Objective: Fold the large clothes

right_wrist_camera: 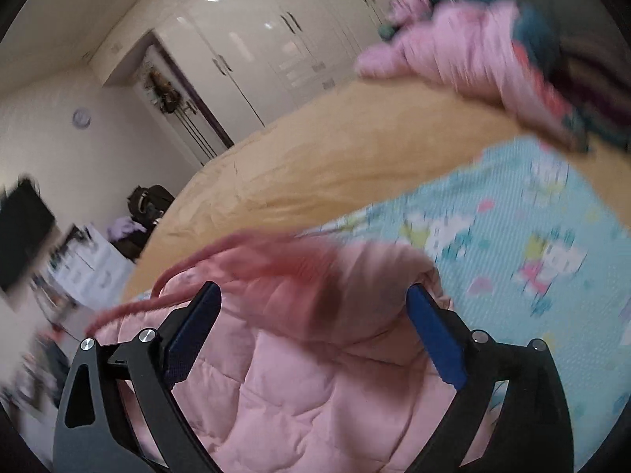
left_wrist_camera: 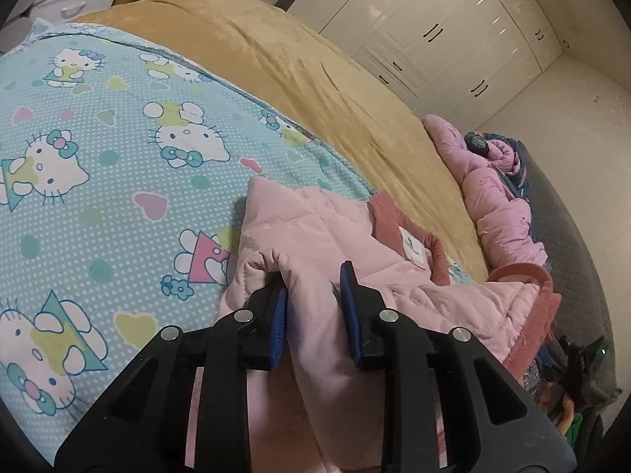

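Left gripper (left_wrist_camera: 315,307): jaws narrow, a fold of the pink quilted jacket (left_wrist_camera: 315,236) between the pads; whether they press it cannot be told. Right gripper (right_wrist_camera: 315,331): jaws spread wide, jacket fabric bulging between them, gripped by neither pad. The jacket lies on the cat-print sheet (left_wrist_camera: 118,138) at the bed's near edge, beside the tan blanket (left_wrist_camera: 295,59). Risk: with one side free, the padded layers may spring open; its dark pink trim (right_wrist_camera: 221,252) may snag a finger.
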A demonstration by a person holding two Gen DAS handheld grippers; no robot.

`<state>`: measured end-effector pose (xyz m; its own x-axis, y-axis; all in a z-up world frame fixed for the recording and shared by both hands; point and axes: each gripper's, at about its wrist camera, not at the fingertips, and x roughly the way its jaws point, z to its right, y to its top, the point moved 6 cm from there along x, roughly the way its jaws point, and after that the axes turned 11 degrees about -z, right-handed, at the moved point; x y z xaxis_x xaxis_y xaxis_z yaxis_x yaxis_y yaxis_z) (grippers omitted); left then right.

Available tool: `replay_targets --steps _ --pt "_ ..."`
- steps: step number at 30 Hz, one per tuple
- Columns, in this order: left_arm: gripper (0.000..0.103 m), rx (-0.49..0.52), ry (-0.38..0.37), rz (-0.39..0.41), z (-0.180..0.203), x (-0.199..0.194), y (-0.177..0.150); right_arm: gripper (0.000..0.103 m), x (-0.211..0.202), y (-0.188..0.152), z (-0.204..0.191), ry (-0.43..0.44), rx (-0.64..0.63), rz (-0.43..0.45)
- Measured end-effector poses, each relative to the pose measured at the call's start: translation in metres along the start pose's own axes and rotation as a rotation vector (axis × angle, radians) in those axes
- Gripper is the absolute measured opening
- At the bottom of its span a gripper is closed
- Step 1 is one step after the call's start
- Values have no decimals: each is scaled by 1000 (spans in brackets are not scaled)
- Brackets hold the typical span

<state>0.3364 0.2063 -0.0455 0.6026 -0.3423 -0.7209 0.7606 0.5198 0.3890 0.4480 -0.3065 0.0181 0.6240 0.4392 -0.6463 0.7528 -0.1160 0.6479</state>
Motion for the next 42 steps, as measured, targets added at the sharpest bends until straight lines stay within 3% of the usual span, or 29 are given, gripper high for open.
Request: replay_targets --steps 3,8,13,17,20,33,36,38,42 --pt "20 2 -6 10 3 -3 0 99 -1 -15 -28 -1 -155 12" --pt "22 26 2 38 12 -11 0 99 37 -53 -60 -7 -320 -135" --pt "25 55 15 57 21 -20 0 99 91 -81 -57 -69 -298 -327" --pt "31 85 12 75 31 -26 -2 99 111 -88 -50 -85 -246 -353" --pt "42 109 4 93 39 -32 -2 99 116 -87 -53 -93 -234 -347" --pt "59 240 111 272 65 -79 2 99 106 -88 -50 -67 -225 -319" --pt "62 237 147 277 53 -79 6 99 83 -81 -52 -28 -249 -253" --pt "70 231 184 267 42 -75 9 99 63 -72 -49 -46 -273 -177" --pt "74 244 268 165 19 -41 10 99 38 -54 -30 -118 -270 -89"
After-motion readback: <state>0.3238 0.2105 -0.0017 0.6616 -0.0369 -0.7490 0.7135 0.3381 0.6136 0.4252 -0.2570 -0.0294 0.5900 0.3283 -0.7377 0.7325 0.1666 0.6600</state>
